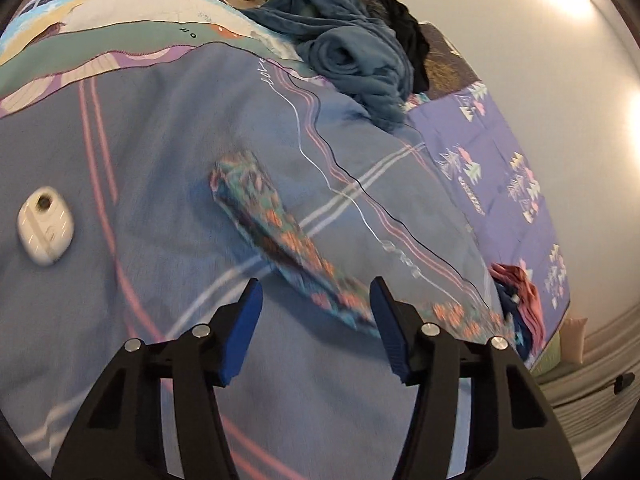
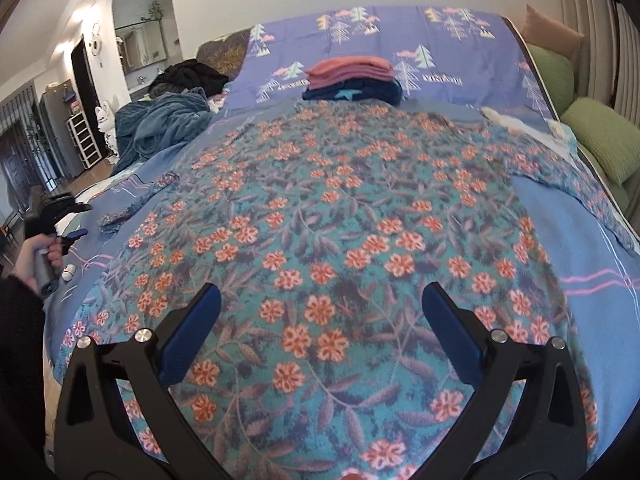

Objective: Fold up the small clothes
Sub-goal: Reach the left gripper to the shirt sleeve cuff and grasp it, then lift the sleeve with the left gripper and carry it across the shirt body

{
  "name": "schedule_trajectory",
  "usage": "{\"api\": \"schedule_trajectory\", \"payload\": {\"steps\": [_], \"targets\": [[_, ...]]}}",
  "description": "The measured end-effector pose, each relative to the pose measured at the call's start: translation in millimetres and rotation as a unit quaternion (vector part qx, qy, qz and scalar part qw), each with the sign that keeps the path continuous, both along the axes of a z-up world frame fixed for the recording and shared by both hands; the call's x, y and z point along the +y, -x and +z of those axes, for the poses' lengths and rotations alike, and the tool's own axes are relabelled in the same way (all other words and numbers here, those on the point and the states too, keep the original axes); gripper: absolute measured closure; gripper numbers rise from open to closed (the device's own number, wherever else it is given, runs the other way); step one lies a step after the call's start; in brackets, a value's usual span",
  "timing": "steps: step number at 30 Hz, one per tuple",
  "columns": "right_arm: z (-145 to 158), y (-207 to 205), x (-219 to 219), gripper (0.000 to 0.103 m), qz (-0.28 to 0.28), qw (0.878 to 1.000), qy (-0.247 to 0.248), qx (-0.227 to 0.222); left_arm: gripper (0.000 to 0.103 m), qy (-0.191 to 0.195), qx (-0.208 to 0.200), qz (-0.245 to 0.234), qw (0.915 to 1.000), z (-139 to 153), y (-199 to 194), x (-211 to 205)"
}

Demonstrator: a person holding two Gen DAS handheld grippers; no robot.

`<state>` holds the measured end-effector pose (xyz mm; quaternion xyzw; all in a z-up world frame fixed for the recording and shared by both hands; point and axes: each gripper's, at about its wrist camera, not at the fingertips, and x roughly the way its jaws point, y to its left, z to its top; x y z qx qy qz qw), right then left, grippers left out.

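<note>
Teal floral garment (image 2: 340, 240) — spread flat, unfolded.

Showing a teal floral garment (image 2: 340, 240) scattered with orange-pink blossoms and purplish leaves, lying over a grey-blue blanket (image 1: 160, 160) striped pink and white; beyond, a lavender sheet (image 2: 440, 40) bearing pastel pine trees, under pink-and-navy folded clothes (image 2: 352, 80).
</note>
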<state>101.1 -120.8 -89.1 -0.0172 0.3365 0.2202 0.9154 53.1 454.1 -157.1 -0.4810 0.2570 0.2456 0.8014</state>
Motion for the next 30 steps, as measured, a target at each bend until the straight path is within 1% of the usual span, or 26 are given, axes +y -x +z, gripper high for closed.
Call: {"api": "schedule_trajectory", "payload": {"steps": [4, 7, 10, 13, 15, 22, 23, 25, 28, 29, 30], "targets": [[-1.3, -1.1, 5.2, 0.002, 0.009, 1.000, 0.007, -0.009, 0.046, 0.012, 0.016, 0.011, 0.9997, -6.1, -17.4, 23.3], [-4.1, -4.3, 5.8, 0.002, 0.010, 1.000, 0.006, -0.004, 0.046, 0.012, 0.030, 0.017, 0.9993, -8.1, -27.4, 35.5], [-5.1, -6.6, 4.5, 0.002, 0.009, 1.000, -0.001, 0.000, 0.046, 0.024, 0.040, 0.026, 0.9986, -14.7, -33.4, 45.4], [-4.9, -7.5, 2.9, 0.002, 0.007, 1.000, -0.002, -0.001, 0.046, 0.032, 0.051, 0.030, 0.9977, -22.7, -38.4, 52.0], [-5.0, -8.1, 2.1, 0.002, 0.005, 1.000, -0.003, -0.002, 0.046, 0.039, 0.050, 0.034, 0.9974, -26.7, -41.3, 55.7], [-6.5, -9.7, 2.1, 0.002, 0.003, 1.000, 0.000, 0.002, 0.047, 0.046, 0.065, 0.043, 0.9959, -41.1, -51.0, 64.9], [-6.5, -9.4, 2.6, 0.002, 0.001, 1.000, 0.002, 0.002, 0.051, 0.043, 0.065, 0.043, 0.9960, -41.7, -52.6, 65.4], [-6.8, -9.4, 3.9, 0.002, 0.002, 1.000, 0.004, 0.002, 0.055, 0.038, 0.064, 0.039, 0.9964, -42.4, -57.7, 65.8], [-7.1, -9.0, 5.9, 0.002, 0.004, 1.000, 0.008, 0.002, 0.067, 0.041, 0.059, 0.039, 0.9967, -44.5, -64.1, 68.7], [-6.9, -8.9, 6.0, 0.002, 0.005, 1.000, 0.008, 0.002, 0.078, 0.040, 0.065, 0.039, 0.9963, -45.6, -66.9, 69.9], [-6.8, -8.3, 5.9, 0.002, 0.005, 1.000, 0.007, 0.002, 0.086, 0.036, 0.076, 0.037, 0.9957, -46.4, -69.6, 70.5]]}}
